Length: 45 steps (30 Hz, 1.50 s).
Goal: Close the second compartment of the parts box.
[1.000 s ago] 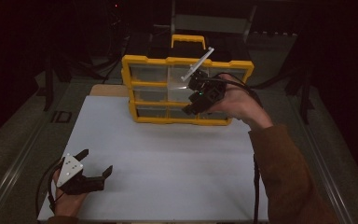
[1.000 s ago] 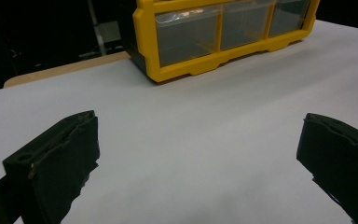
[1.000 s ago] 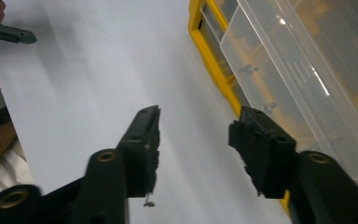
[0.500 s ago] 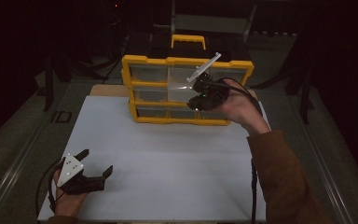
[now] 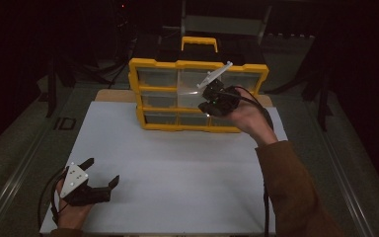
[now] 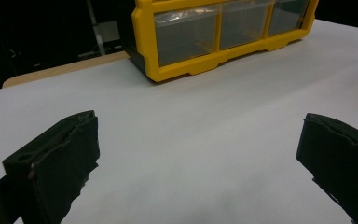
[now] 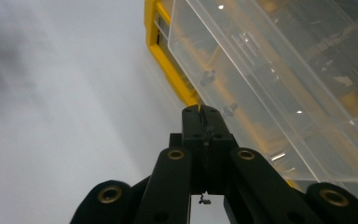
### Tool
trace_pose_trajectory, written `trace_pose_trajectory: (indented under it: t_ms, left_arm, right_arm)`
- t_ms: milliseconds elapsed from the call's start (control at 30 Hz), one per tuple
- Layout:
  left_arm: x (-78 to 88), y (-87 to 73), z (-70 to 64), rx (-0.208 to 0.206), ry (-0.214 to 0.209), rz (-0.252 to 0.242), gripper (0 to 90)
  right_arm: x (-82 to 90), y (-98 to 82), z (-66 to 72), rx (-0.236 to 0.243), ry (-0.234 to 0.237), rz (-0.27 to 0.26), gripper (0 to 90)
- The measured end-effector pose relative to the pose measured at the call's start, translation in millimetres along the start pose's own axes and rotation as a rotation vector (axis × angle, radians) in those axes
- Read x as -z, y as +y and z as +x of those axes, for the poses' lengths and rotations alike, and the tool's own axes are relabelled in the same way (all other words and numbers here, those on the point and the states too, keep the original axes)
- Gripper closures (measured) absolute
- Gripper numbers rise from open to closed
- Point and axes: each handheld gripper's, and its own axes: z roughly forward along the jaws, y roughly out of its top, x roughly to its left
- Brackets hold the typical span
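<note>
The organizer (image 5: 197, 94) stands upright at the far edge of the white mat (image 5: 177, 168), its clear drawers facing the person — a yellow frame with rows of compartments. The right gripper (image 5: 212, 98) is held up against the middle row, cable trailing back over the hand. In the right gripper view its jaws have just closed and are pressed flat together, tips just beside the clear drawer (image 7: 279, 79). I see nothing pinched between them; whether a drawer lip or a small part is caught at the very tip cannot be told. The drawer looks drawn out of the frame, probably so the contents can be reached, and small screws or the like seem to lie inside.

The left gripper (image 5: 96, 185) rests low on the mat's near left corner, jaws spread wide, holding nothing — well apart from the organizer, apparently parked out of the way.
</note>
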Motion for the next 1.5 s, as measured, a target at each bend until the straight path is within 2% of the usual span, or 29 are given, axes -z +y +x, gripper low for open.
trace_pose_trajectory:
  t_ms: [133,200,433,700,800,933,1167,1500]
  left_arm:
    - [0.0,0.0,0.0,0.001,0.000,0.000,0.0]
    - [-0.1,0.0,0.1,0.001,0.001,0.000,0.0]
    - [0.1,-0.1,0.4,0.002,0.000,0.000,0.0]
    - [-0.2,0.0,0.0,0.000,-0.002,0.000,0.0]
    - [0.0,-0.1,0.3,0.002,0.000,0.000,0.0]
    - [0.2,-0.1,0.4,0.002,-0.001,-0.001,0.0]
    - [0.0,-0.1,0.4,0.003,-0.001,0.000,0.0]
    - [0.1,-0.3,0.1,0.002,-0.001,0.003,0.0]
  right_arm:
    - [-3.8,-1.6,-0.6,-0.002,-0.023,-0.011,90.0]
    - [-5.8,-1.9,-0.4,0.005,-0.053,-0.006,90.0]
    - [-9.4,-0.1,0.4,0.010,-0.071,-0.008,90.0]
    - [-11.5,3.1,1.5,0.011,-0.072,-0.014,90.0]
    - [-11.1,4.6,0.9,0.000,-0.070,-0.028,90.0]
    - [-11.9,5.7,-1.9,-0.008,-0.095,-0.036,90.0]
    - [-15.1,8.1,-4.9,-0.032,-0.089,-0.048,90.0]
    - [-16.4,10.3,-11.4,-0.078,-0.104,-0.066,90.0]
